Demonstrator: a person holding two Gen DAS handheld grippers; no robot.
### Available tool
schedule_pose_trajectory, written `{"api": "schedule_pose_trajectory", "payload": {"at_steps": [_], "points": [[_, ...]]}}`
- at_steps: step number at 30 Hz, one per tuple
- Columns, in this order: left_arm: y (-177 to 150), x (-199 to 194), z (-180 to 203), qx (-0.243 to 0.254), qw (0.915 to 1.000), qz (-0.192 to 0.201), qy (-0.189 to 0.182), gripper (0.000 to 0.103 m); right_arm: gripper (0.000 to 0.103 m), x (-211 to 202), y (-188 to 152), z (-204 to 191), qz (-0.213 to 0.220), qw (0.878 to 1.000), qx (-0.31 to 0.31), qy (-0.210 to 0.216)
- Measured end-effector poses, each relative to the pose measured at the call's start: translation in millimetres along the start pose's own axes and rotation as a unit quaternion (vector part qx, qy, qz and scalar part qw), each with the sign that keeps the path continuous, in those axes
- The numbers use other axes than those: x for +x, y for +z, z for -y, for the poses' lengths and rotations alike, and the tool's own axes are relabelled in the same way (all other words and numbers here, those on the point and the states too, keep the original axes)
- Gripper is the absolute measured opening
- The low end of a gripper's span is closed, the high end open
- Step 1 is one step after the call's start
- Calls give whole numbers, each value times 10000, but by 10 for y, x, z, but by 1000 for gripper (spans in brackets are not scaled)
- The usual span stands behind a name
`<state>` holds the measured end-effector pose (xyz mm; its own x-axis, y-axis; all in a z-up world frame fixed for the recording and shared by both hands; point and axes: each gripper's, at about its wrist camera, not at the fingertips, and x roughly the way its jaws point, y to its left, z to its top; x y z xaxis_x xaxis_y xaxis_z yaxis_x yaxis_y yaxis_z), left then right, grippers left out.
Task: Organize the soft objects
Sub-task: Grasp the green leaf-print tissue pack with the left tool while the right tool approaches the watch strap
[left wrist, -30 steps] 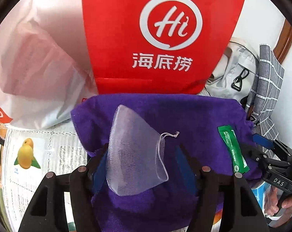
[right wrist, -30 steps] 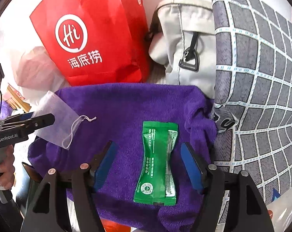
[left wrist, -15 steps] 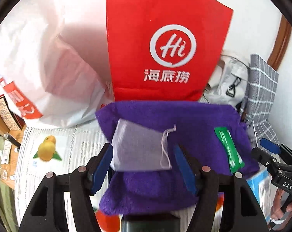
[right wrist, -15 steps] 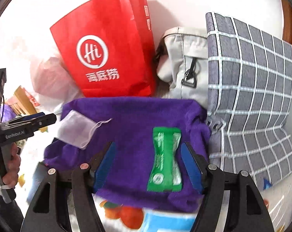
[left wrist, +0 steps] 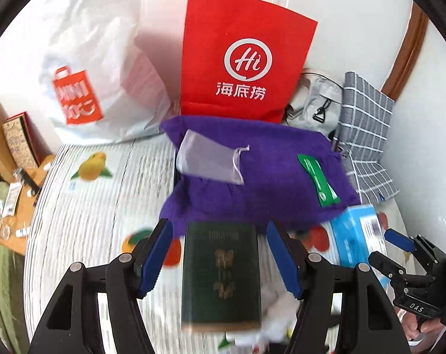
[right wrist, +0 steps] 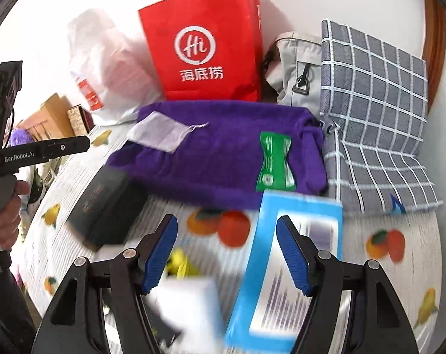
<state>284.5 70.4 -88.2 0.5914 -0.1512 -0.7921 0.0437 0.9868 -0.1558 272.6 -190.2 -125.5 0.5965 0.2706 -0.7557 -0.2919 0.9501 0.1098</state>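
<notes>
A desk (left wrist: 84,206) under a fruit-printed cloth is seen in both wrist views. At its far edge a red bag (left wrist: 243,56) stands against the wall, with a white bag (left wrist: 104,59) at its 9 o'clock and a checked cushion (right wrist: 376,112) at its 3 o'clock; a grey pouch (right wrist: 293,67) is wedged between red bag and cushion.

A purple towel (left wrist: 267,174) is spread just in front of the red bag. On it a mesh pouch (left wrist: 208,162) lies toward the towel's 10 o'clock and a green sachet (left wrist: 318,177) toward its 3 o'clock, well apart from each other.

In the left view the left hand-held gripper (left wrist: 220,258) is seen with its jaws apart and nothing gripped. A dark book (left wrist: 221,274) lies on the desk beneath the gap, and the towel is at 12 o'clock beyond the fingertips, the mesh pouch near 12 and the sachet near 1 o'clock.

In the right view the right hand-held gripper (right wrist: 227,250) is likewise spread and empty. A blue box (right wrist: 284,265), blurred, lies on the desk below its right finger. The sachet (right wrist: 274,160) is seen at 12 to 1 o'clock, clear of the fingertips, and the mesh pouch (right wrist: 161,131) at 11 o'clock.
</notes>
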Motion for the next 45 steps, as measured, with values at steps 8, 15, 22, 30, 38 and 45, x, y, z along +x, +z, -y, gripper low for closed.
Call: {"api": "schedule_pose_trajectory", "payload": {"at_steps": [8,15,22,30,38,45], "points": [[-678,-223,-150,-141,9995,-233,150,65,69,-366,-498,-150,23,9999,82,110],[-1335,-175,-250,-214,9974,-674,131,65,69,-503,-838,-232,-10,9995,186,243],[-1762,-40,-134,40,9947,-1030,16,65,69,-482,-1150,-293,-135,9989,295,336],[-2021,-116,-117,-7,9933,-1098,-359,72,69,-366,-1410,-371,-368,9982,208,422],[-2152,-101,136,603,9941,-889,125,76,69,-250,-1465,-511,-440,9977,24,511],[-2109,-140,49,407,9971,-626,160,55,67,-94,-1522,-673,-537,9973,-315,385]]}}
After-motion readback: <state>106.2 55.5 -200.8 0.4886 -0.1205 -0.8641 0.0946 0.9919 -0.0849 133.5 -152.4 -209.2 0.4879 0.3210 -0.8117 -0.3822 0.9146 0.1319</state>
